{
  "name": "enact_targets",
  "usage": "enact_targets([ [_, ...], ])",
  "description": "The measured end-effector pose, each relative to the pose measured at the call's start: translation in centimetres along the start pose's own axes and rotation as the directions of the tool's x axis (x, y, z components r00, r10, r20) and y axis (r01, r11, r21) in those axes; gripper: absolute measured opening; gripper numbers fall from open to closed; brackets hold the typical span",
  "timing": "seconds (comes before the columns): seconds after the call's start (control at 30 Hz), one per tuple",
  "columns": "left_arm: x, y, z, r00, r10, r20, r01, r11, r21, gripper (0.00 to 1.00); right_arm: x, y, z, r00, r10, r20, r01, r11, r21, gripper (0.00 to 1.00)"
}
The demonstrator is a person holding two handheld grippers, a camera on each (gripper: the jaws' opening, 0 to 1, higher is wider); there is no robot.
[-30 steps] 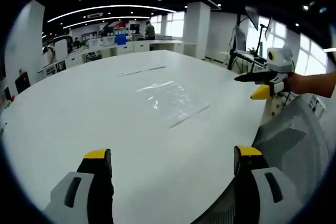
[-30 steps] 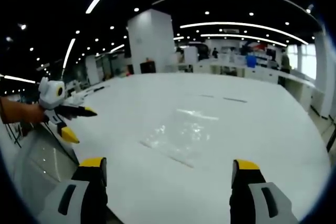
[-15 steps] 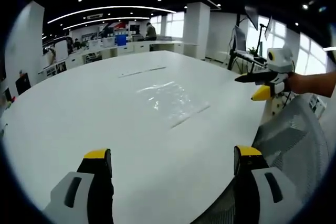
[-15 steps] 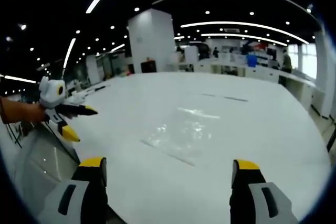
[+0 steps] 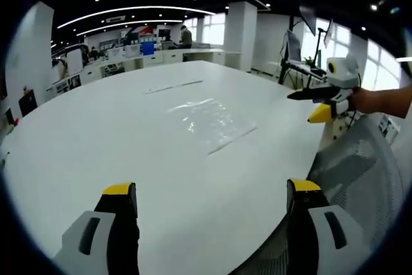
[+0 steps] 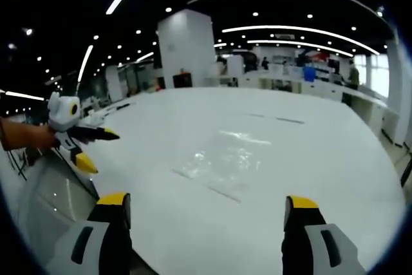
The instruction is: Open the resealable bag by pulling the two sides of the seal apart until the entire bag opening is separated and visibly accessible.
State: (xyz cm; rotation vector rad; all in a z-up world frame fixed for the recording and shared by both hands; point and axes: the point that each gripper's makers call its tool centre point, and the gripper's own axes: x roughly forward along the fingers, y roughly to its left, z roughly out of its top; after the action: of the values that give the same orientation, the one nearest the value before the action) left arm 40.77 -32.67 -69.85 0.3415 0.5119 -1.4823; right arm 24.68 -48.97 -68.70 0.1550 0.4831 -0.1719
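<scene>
Tongs [image 5: 209, 201] apparently short of bag [image 5: 209, 120]

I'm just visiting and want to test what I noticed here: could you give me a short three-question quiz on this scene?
1. True or false: the resealable bag lies flat on the white table.
2. The left gripper has its jaws: A) open, B) shut on the bag.
3. What holds the right gripper: a robot arm or a person's hand?

Key: 1 true; 2 A; 3 a person's hand.
</scene>
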Motion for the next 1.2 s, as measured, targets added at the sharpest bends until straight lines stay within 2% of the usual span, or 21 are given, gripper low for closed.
enact_targets([
  [0.53,-0.3,0.1,1.2,0.999,0.006,0.040,-0.006,1.000,0.005,0.95,-0.1,0.0,0.8,1.000,-0.005,0.022,0.005,1.000,-0.008,0.99],
  [0.83,-0.1,-0.3,1.1,0.999,-0.003,0.034,0.002,1.000,0.012,0.95,-0.1,0.0,0.9,1.000,-0.003,0.025,0.003,1.000,-0.004,0.99],
  [1.2,-0.2,0.1,1.4,0.999,0.009,0.048,-0.009,1.000,0.002,0.95,-0.1,-0.4,1.2,1.000,-0.010,0.028,0.010,1.000,-0.006,0.99],
])
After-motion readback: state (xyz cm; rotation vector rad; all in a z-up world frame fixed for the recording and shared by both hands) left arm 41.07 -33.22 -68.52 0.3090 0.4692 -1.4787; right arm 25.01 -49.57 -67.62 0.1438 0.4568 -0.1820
